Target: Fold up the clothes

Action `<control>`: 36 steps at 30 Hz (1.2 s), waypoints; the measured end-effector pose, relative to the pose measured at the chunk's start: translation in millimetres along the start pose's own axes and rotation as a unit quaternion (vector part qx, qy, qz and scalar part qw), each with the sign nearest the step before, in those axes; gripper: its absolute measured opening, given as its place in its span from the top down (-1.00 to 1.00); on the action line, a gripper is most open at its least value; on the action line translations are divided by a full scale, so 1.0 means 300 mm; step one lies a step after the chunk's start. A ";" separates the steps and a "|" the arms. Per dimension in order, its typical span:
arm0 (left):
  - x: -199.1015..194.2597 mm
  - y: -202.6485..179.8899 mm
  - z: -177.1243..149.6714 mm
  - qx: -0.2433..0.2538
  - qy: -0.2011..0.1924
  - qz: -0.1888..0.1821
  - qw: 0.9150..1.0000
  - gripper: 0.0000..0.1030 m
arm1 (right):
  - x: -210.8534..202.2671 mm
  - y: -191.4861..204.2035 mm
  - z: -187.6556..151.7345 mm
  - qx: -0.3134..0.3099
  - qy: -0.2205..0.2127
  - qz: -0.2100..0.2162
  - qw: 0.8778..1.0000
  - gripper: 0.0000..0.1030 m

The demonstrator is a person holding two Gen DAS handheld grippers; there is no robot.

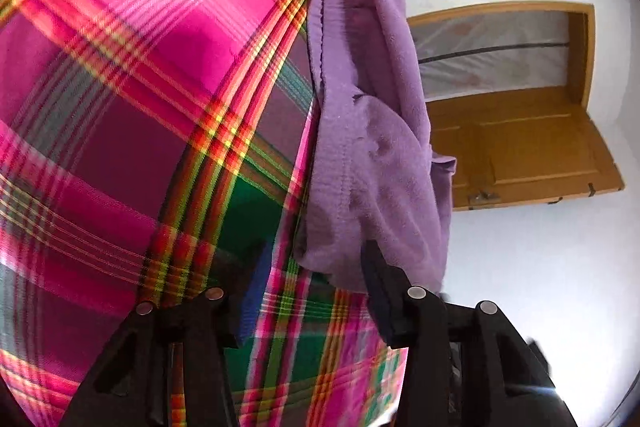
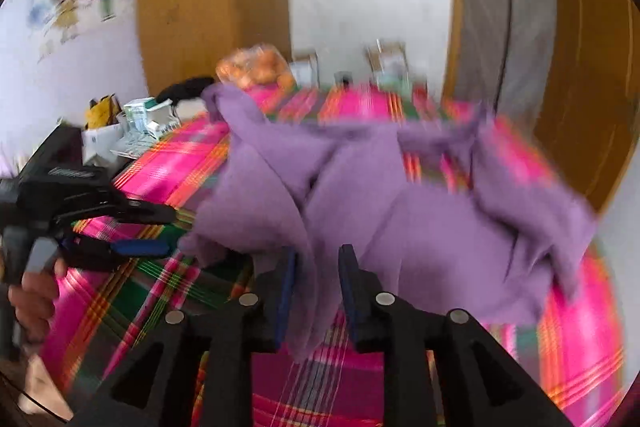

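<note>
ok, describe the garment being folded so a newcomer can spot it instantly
Find the pink plaid cloth covering the table. The purple garment lies crumpled across its middle, one fold hanging between the fingers of the right hand-held gripper. It is the only plain, soft lilac item; everything around it is checked or boxed clutter.

Black two-fingered tools (image 2: pixel 316 291) with blue finger pads (image 2: pixel 285 291) and round silver pivot screws (image 2: pixel 248 299)

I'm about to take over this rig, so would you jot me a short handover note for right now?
Left gripper: open, the purple garment draped against one finger, not pinched.
Right gripper: jaws apart with a fold of the garment hanging between them; grip uncertain.
Garment sits bunched over the plaid cloth, partly lifted.
Done: no neat fold visible.
Left: spread it flat, then fold.
</note>
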State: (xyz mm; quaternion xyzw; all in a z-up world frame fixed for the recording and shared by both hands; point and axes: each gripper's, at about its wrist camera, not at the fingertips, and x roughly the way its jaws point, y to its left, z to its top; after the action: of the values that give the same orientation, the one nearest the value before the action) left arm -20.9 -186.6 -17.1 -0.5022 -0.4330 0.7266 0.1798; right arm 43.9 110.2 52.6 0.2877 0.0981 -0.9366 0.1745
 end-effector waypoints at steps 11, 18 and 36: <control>-0.112 0.004 -0.025 0.042 -0.057 0.054 0.996 0.06 | 0.133 0.272 -0.032 -0.143 0.029 0.086 0.986 0.30; -0.087 0.001 -0.025 0.038 -0.055 0.045 0.997 0.06 | 0.240 0.284 -0.047 -0.210 0.068 0.060 0.974 0.29; -0.072 0.031 0.003 0.029 -0.052 0.026 0.998 0.05 | 0.286 0.292 -0.039 -0.206 0.078 0.061 0.974 0.76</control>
State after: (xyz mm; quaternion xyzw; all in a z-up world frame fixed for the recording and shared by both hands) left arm -10.7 -207.2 -12.1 -0.4694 -0.4072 0.7685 0.1523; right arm 17.0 9.8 -13.4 0.3233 0.2844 -0.8584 0.2787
